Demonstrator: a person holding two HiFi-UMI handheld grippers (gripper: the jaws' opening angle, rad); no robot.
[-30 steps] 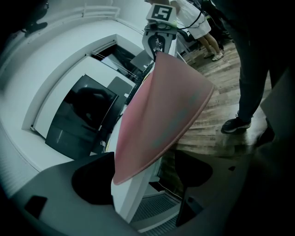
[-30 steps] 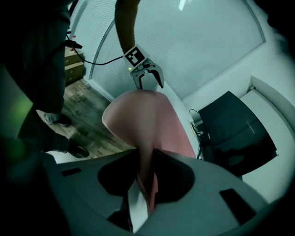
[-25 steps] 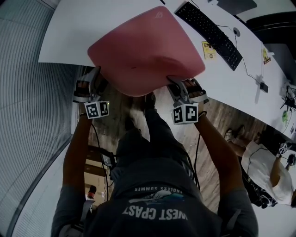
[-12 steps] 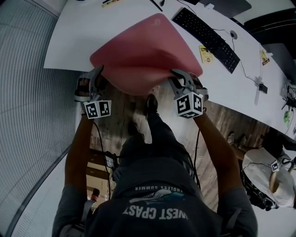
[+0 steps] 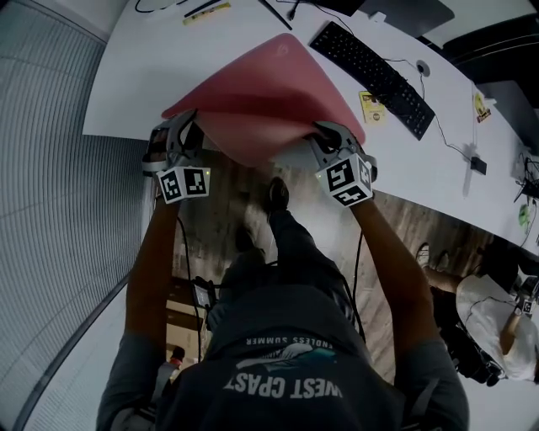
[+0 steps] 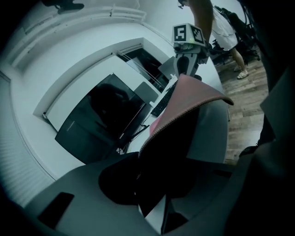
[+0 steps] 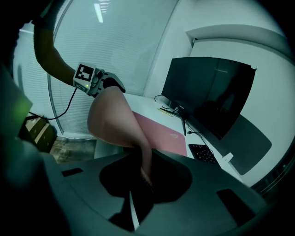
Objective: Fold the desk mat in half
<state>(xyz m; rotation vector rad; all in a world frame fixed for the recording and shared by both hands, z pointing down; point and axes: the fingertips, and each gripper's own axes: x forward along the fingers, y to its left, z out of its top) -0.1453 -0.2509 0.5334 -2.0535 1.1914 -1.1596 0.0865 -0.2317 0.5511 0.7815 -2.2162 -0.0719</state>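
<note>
A pink desk mat (image 5: 269,80) lies on the white desk (image 5: 139,67), and its near edge is lifted off the desk's front edge. My left gripper (image 5: 187,128) has just been closing its jaws and now pinches the mat's near left corner. In the left gripper view the mat's stitched edge (image 6: 184,108) runs up out of that gripper (image 6: 145,184). My right gripper (image 5: 324,136) is shut on the near right corner. The right gripper view shows the mat (image 7: 115,120) curling up from between the jaws of that gripper (image 7: 143,173).
A black keyboard (image 5: 375,71) lies right of the mat with a yellow card (image 5: 376,101) beside it. A dark monitor (image 7: 207,92) stands at the desk's back. Pens and cables (image 5: 202,8) lie at the far edge. Wooden floor (image 5: 404,219) and the person's legs are below.
The left gripper has moved from beside the mat onto its near left corner and closed there. Both grippers have risen and moved over the desk's front edge, lifting the mat's near edge.
</note>
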